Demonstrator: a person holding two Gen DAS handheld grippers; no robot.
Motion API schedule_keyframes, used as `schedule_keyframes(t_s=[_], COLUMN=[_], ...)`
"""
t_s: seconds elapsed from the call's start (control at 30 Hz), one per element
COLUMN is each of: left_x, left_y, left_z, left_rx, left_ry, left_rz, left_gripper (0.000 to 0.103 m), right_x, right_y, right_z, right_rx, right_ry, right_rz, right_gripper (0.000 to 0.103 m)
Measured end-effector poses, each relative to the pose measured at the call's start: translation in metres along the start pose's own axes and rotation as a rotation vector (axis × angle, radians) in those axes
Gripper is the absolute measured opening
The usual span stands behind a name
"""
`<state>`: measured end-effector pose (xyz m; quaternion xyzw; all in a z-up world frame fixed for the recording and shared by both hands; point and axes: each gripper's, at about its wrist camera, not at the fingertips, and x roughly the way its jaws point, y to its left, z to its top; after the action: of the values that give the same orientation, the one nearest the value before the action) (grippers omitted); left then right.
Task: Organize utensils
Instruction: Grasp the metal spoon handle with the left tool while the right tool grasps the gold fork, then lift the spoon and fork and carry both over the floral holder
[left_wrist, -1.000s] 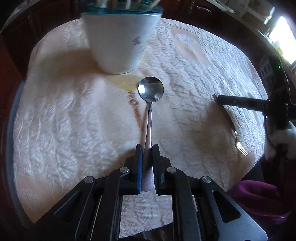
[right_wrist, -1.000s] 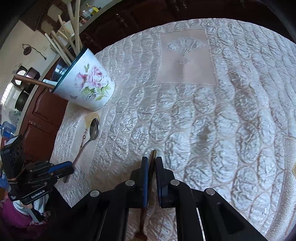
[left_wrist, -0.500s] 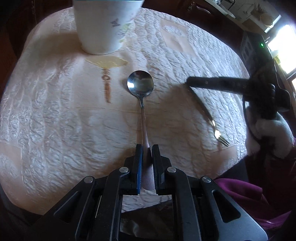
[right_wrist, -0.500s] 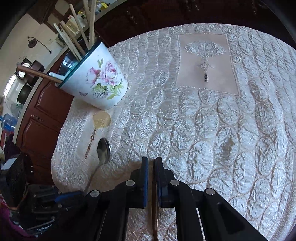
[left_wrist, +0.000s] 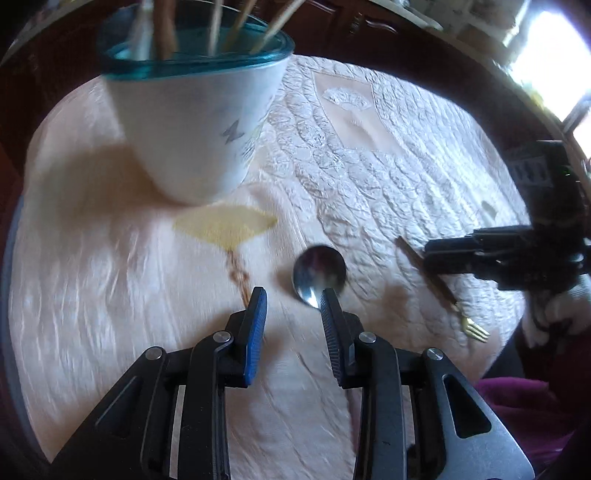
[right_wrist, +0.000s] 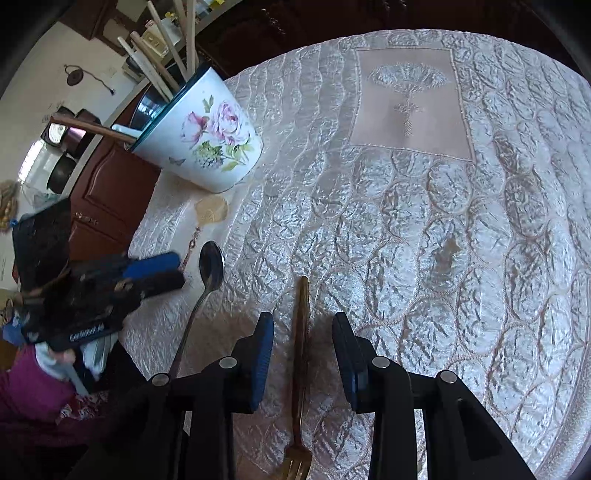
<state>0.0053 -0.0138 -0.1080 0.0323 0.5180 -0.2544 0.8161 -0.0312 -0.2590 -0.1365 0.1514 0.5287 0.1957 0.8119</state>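
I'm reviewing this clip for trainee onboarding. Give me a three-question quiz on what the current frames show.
1. True or false: the left tool is shut on the spoon.
2. What lies between the open jaws of the right tool? A) fork B) spoon C) chopstick
3. Fill in: the wooden sticks stand in the floral ____.

Key: 1 false, both tools are open, and the spoon lies on the tablecloth; 2 A; 3 cup.

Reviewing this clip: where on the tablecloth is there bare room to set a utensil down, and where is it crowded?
Bare: the quilted tablecloth right of the fork, up to the embroidered panel. Crowded: the near-left corner, where the floral cup, spoon, left gripper and right gripper bunch together.
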Motion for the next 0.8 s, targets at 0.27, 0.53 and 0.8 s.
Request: schedule_keyframes(t_s=[0.27,0.53,0.8], left_x=[0.027,0.03,-0.021], left_y=[-0.006,-0.021,-0.016], left_z=[0.02,0.021,0.018], left_rx=[0.111,0.182,0.07], left_ry=[0.056,0.061,-0.069], left_rz=[-0.019,0.008,-0.011], left_gripper=[0.029,0.007,0.001], right_x=[0.021,0.033,-0.01], right_y=[0.021,0.048,0.059], right_z=[0.024,0.034,0.038], right_rx=[-0.108,-0.188,-0.146], right_ry=[0.066,0.082,-0.046], right_rz=[-0.113,-0.182,-0.096], right_gripper=[0.025,0.007,0.006])
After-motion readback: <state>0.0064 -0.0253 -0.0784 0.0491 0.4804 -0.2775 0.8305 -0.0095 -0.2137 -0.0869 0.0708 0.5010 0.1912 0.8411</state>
